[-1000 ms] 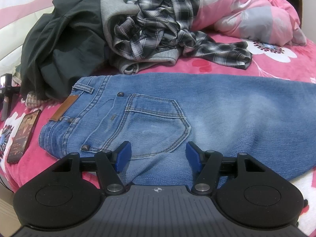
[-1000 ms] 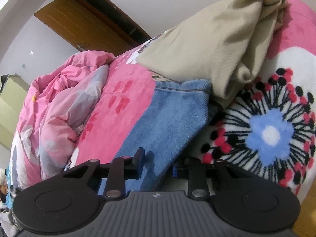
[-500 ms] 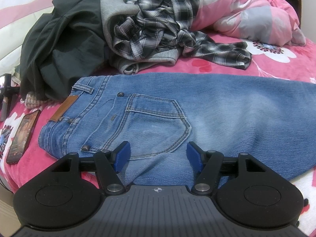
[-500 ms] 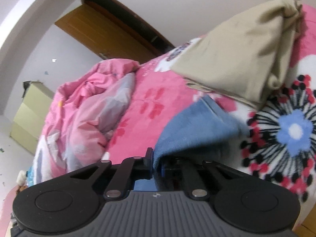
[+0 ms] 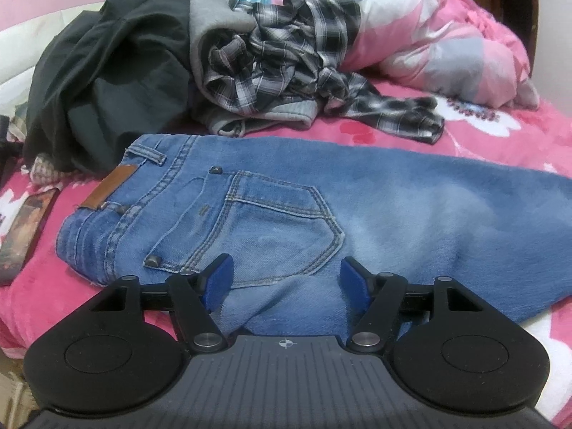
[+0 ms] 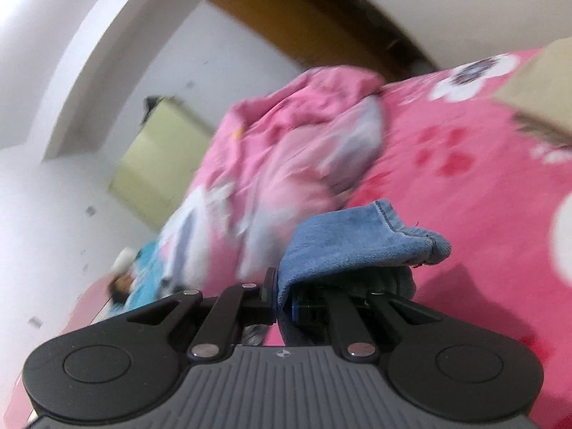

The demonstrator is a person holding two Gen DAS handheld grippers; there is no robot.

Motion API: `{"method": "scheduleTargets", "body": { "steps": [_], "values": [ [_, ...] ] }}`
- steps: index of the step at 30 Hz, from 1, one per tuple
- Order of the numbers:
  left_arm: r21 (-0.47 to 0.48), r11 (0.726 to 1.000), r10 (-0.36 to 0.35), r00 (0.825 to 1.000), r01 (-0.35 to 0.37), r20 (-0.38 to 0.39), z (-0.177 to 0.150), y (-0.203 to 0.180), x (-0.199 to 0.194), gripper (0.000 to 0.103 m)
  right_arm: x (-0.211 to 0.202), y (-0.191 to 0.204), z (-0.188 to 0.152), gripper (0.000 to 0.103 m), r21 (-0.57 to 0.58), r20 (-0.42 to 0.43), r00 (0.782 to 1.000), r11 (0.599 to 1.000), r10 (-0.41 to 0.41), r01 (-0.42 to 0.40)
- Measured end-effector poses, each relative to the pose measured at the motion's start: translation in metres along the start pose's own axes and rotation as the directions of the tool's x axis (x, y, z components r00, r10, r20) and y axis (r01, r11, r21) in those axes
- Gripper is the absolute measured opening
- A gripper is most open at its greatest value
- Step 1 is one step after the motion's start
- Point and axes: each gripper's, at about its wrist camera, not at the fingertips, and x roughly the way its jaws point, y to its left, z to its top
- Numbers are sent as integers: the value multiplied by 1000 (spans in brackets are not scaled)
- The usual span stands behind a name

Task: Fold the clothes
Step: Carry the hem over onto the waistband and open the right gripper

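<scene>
My left gripper (image 5: 285,279) hangs with its jaws spread wide at the bottom centre of the frame, the jeans (image 5: 321,214) lying flat across the pink bedspread (image 5: 500,143) just past them. My right gripper (image 6: 284,298) is clamped on the jeans' hem (image 6: 357,239), which rises centre-right above it.
</scene>
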Motion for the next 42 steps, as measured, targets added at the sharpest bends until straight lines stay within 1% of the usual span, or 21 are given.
{"method": "scheduleTargets", "body": {
  "steps": [3, 5, 8, 10, 11, 13, 15, 16, 17, 20, 23, 26, 28, 29, 30, 31, 34, 37, 39, 40, 42],
  "values": [
    [-31, 998, -52, 998, 53, 29, -4, 9, -4, 68, 21, 29, -20, 7, -17, -74, 996, 998, 55, -57],
    [-61, 993, -95, 994, 98, 61, -6, 18, -10, 68, 36, 45, -38, 7, -15, -125, 989, 997, 79, -82],
    [-113, 979, -153, 979, 168, 133, -9, 38, -24, 68, 60, 62, -70, 7, 9, -205, 973, 994, 107, -108],
    [-143, 971, -161, 968, 190, 191, -10, 53, -35, 68, 75, 73, -93, 7, 7, -250, 961, 993, 120, -122],
    [-156, 969, -153, 964, 189, 218, -10, 61, -39, 68, 82, 79, -105, 7, 5, -272, 954, 992, 125, -129],
    [-178, 973, -99, 964, 146, 247, -10, 75, -41, 68, 95, 92, -128, 8, -5, -312, 941, 990, 135, -144],
    [-217, 970, -55, 970, 108, 238, -10, 90, -36, 68, 106, 107, -147, 8, -20, -343, 928, 987, 144, -161],
    [-245, 964, -41, 972, 99, 231, -11, 98, -32, 68, 111, 114, -155, 8, -25, -358, 922, 986, 148, -168],
    [-281, 954, -35, 973, 100, 227, -13, 107, -30, 68, 118, 124, -163, 8, -42, -374, 915, 983, 151, -179],
    [-381, 919, -20, 976, 104, 217, -20, 130, -22, 68, 132, 151, -184, 8, -108, -396, 904, 969, 161, -220],
    [-451, 883, -28, 975, 128, 222, -30, 149, -18, 68, 147, 181, -207, 8, -182, -423, 890, 946, 172, -269],
    [-518, 842, -35, 973, 152, 228, -39, 167, -14, 68, 166, 208, -231, 8, -248, -444, 880, 920, 170, -303],
    [-560, 811, -40, 972, 167, 232, -46, 180, -12, 68, 180, 224, -248, 8, -266, -472, 863, 903, 183, -337],
    [-573, 802, -40, 971, 171, 234, -48, 184, -11, 68, 186, 231, -258, 8, -277, -491, 851, 893, 185, -354],
    [-575, 800, -39, 971, 171, 235, -50, 187, -10, 68, 192, 238, -268, 8, -293, -509, 841, 882, 183, -369],
    [-576, 799, -40, 971, 173, 236, -51, 189, -9, 68, 196, 245, -281, 8, -331, -524, 836, 865, 165, -378],
    [-582, 793, -47, 970, 182, 239, -55, 195, -7, 68, 203, 261, -318, 8, -466, -532, 840, 792, 105, -394],
    [-585, 787, -58, 967, 199, 250, -58, 199, -7, 68, 203, 277, -348, 8, -565, -537, 840, 705, 81, -429],
    [-586, 785, -61, 966, 203, 253, -59, 199, -6, 68, 202, 288, -366, 8, -625, -540, 839, 637, 67, -452],
    [-586, 784, -62, 965, 205, 254, -60, 200, -6, 68, 202, 293, -375, 8, -656, -544, 837, 594, 54, -465],
    [-587, 782, -66, 965, 209, 255, -61, 200, -6, 68, 201, 303, -394, 9, -720, -549, 835, 495, 22, -486]
  ]
}}
